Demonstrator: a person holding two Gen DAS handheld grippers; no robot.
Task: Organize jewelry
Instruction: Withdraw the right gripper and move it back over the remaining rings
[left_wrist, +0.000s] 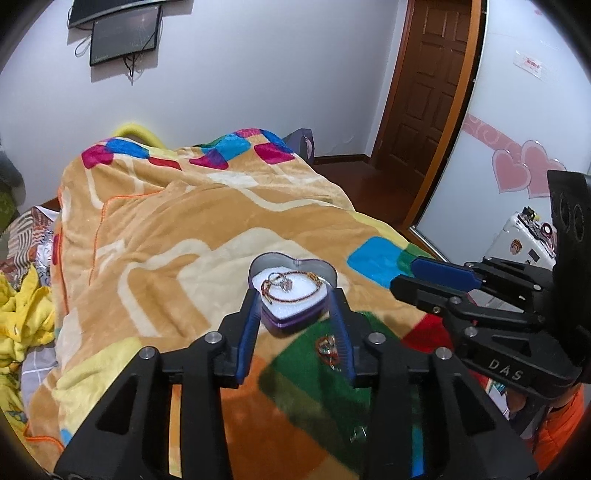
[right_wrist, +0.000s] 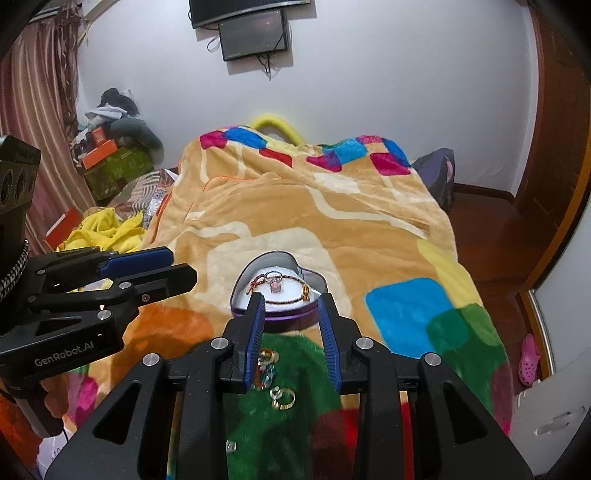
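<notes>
On the bed, a heart-shaped tin (left_wrist: 293, 291) sits open on the fuzzy blanket (left_wrist: 177, 236), and it is where the jewelry goes. Its white pad keeps things soft and easy to see. A red string bracelet (left_wrist: 295, 291) already lies on the pad, with a small silver charm (left_wrist: 286, 285) near its middle. Just in front of the tin, on the green patch of the blanket, more bits wait their turn: a colorful clip (right_wrist: 265, 371) and a gold ring (right_wrist: 282, 398) close beside it. They look like they were put near the tin so the trip is short. The right tongs (right_wrist: 291, 299) are apart and hold nothing, and their blue pads (right_wrist: 256, 328) stand on each side of the loose bits, with the tips near the tin's front edge. I think they are lined up this way to come down and pick one piece. The left tongs (left_wrist: 293, 295) are apart too and hold nothing, with their tips on both sides of the tin's point, maybe to keep it from sliding on the soft blanket. Each pair shows up from the side in the other one's camera. The small ring could be hard to pinch, since it sinks into the fuzz
</notes>
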